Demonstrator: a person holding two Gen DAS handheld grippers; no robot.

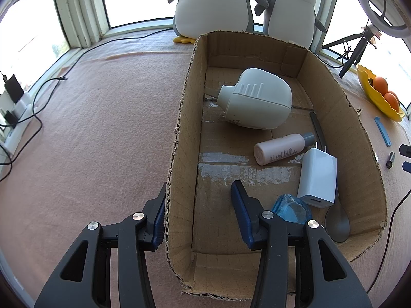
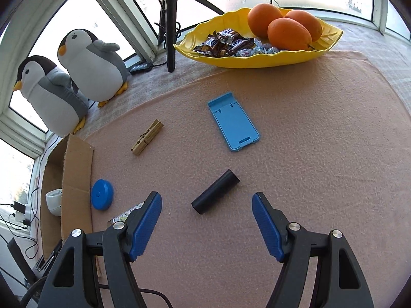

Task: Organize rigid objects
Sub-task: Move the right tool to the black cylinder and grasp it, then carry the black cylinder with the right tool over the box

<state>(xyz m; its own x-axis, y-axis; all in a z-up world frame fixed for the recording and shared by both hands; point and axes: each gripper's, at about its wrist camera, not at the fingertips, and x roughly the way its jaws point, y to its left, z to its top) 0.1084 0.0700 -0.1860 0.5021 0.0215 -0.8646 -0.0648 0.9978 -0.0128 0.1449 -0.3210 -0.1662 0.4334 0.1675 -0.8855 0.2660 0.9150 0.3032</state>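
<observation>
Over the left wall of the cardboard box (image 1: 179,133), in the left wrist view, the left gripper (image 1: 199,192) hangs with its jaws spread wide and nothing between them but that wall: the left finger is outside the box, the right finger inside, and whether either touches the cardboard cannot be told. Inside the box, far from the gripper, a white plastic bottle (image 1: 254,100) lies on its side. Nearer and to the right lie a small pink bottle (image 1: 282,148) with a grey cap, a white USB charger (image 1: 317,177), a clear blue container (image 1: 291,209) just right of the right finger, and a grey spoon (image 1: 336,222) partly under the charger. Two plush penguins (image 1: 290,10) stand beyond the far end.

On the pink cloth (image 2: 308,141), in the right wrist view, the right gripper (image 2: 206,200) is spread wide and holds nothing. A black cylinder (image 2: 215,191) lies just ahead of the fingertips, roughly centred between them, touching neither. Farther off lie a blue phone stand (image 2: 235,124) and, to its left, a wooden clothespin (image 2: 147,141). A blue round disc (image 2: 102,194) sits at the left beside the box wall. At the far edge a yellow dish (image 2: 257,60) holds oranges (image 2: 287,32) and wrapped candy (image 2: 226,42).
</observation>
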